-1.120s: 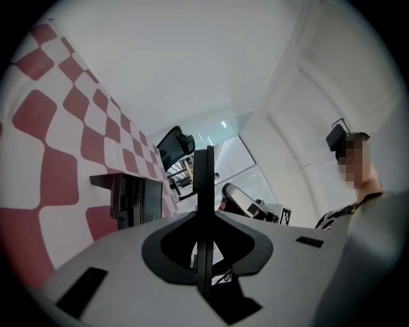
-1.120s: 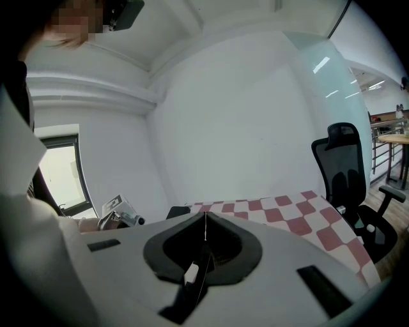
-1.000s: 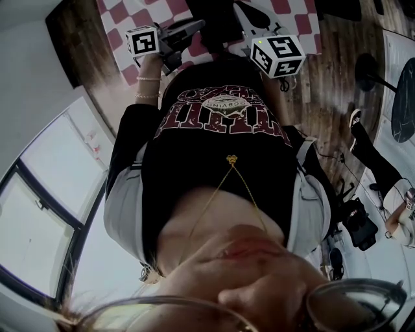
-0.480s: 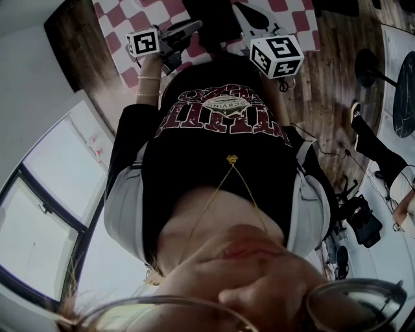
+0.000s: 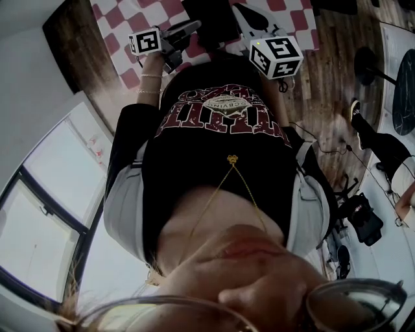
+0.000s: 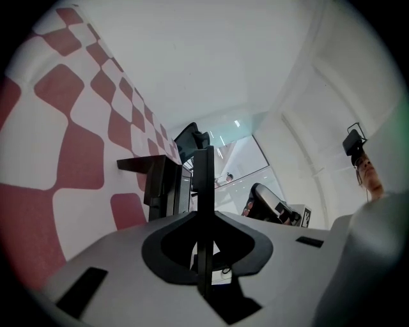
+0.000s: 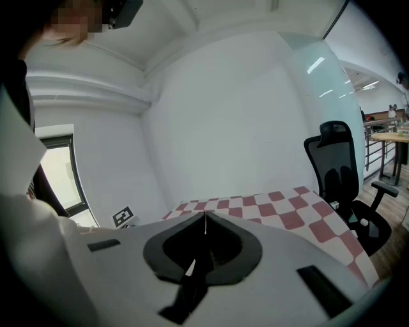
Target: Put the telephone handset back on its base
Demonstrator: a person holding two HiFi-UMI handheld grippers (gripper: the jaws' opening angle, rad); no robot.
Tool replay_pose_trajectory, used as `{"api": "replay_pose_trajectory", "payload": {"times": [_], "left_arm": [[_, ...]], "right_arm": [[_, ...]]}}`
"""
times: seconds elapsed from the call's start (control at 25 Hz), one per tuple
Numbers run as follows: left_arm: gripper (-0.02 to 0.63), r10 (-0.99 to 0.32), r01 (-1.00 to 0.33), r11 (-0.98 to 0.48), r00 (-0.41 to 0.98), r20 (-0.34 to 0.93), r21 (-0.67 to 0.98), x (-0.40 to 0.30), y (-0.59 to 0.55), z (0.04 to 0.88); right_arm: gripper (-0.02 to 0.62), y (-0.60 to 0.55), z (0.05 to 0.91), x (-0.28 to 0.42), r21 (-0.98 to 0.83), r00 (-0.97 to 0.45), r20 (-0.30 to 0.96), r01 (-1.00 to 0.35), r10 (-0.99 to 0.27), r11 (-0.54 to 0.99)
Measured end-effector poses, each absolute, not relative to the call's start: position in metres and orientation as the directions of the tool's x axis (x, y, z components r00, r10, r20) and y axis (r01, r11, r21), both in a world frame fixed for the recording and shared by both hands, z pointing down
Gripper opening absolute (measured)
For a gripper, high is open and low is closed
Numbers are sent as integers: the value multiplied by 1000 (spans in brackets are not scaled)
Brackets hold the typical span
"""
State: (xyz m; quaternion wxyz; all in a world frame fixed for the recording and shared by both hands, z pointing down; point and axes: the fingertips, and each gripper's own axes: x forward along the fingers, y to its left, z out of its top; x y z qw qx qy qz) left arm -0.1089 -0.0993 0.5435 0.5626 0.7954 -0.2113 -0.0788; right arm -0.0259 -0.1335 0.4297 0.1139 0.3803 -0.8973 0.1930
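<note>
The head view takes in my own torso, with both grippers held up in front of my chest. My left gripper (image 5: 192, 27) points at the red-and-white checkered table (image 5: 123, 16); in the left gripper view its jaws (image 6: 203, 191) stand together as one thin dark bar with nothing between them. My right gripper (image 5: 249, 14) is beside it, and its jaws (image 7: 204, 230) are also pressed together and empty. A black boxy object (image 6: 163, 185), possibly the telephone, stands on the checkered cloth ahead of the left gripper and also shows in the head view as a black boxy object (image 5: 211, 19). No handset can be made out.
A black office chair (image 7: 342, 172) stands by the table's edge on the wooden floor (image 5: 331, 78). Windows (image 5: 45, 194) line one wall. A round table base (image 5: 369, 68), bags (image 5: 360, 220) and another person's legs (image 5: 382, 152) are off to the side.
Both grippers have stayed nearly still. The person at the room's edge has shifted a little.
</note>
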Motion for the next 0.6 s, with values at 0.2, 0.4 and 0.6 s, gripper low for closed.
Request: {"api": "replay_pose_trajectory", "payload": {"times": [0.2,0.4,0.6], "left_arm": [[80,-423,-256,-270,897,124,928,-109,-102,550],[80,-423,-254,-250,897,131,934,-107,-102,553],[80,-419,-290,-241,892,170,926,-110,-103,564]], "right_arm": [[21,-135,430,-23,-261,-679,354,-732,-643,630],[21,-135,429,-22,-262,-676,354,-735,-646,625],[21,-137,430,-21,-264,-674,356,-737,-647,623]]}}
